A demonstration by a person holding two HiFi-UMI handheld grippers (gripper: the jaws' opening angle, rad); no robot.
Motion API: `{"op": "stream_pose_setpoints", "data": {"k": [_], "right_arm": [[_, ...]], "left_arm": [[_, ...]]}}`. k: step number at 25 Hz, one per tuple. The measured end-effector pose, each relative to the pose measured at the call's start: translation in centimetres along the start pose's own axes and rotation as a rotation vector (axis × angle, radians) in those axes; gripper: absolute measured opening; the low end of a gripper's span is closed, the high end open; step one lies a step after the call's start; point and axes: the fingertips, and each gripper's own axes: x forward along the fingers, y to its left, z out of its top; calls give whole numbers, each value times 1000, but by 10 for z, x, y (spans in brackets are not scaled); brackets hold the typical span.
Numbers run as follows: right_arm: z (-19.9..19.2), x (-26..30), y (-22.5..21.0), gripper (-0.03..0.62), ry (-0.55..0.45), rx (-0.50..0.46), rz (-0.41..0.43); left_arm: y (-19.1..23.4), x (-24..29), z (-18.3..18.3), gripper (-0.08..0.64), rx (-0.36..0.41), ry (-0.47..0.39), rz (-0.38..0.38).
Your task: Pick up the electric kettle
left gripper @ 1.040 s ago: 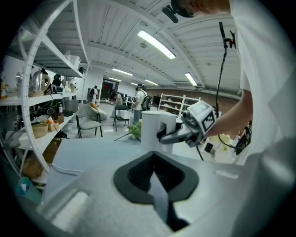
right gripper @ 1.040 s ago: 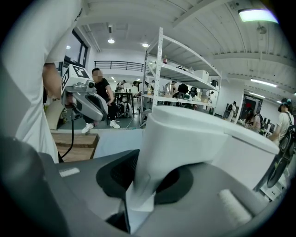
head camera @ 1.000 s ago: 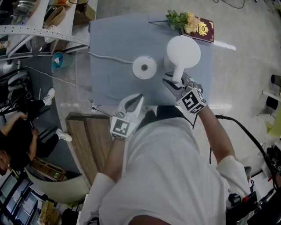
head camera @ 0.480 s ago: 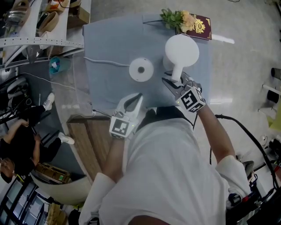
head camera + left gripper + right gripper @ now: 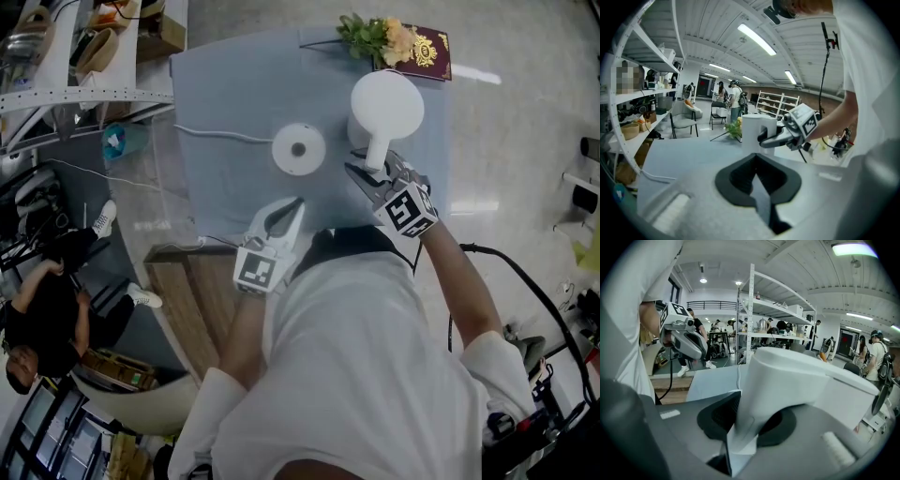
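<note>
The white electric kettle stands on the grey-covered table, to the right of its round white base. My right gripper is shut on the kettle's handle, which points toward me. In the right gripper view the handle fills the space between the black pads and the kettle body rises just behind. My left gripper hovers over the table's near edge, in front of the base, shut with nothing in it. The left gripper view shows the kettle ahead.
A white cord runs left from the base across the cloth. Flowers and a red book lie at the table's far edge behind the kettle. Metal shelving stands at the left, and a person sits beyond a wooden floor strip.
The head view has drifted slightly. Both grippers and the kettle keep their places on the table, and the right gripper stays on the handle.
</note>
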Motion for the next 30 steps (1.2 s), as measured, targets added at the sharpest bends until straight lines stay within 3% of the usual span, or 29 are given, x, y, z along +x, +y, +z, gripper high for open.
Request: {"op": "stream_pose_setpoints", "data": {"k": [30], "right_arm": [[-41, -8, 10, 84, 23, 54, -65]], "left_arm": [[-14, 14, -21, 0, 23, 60, -62]]}}
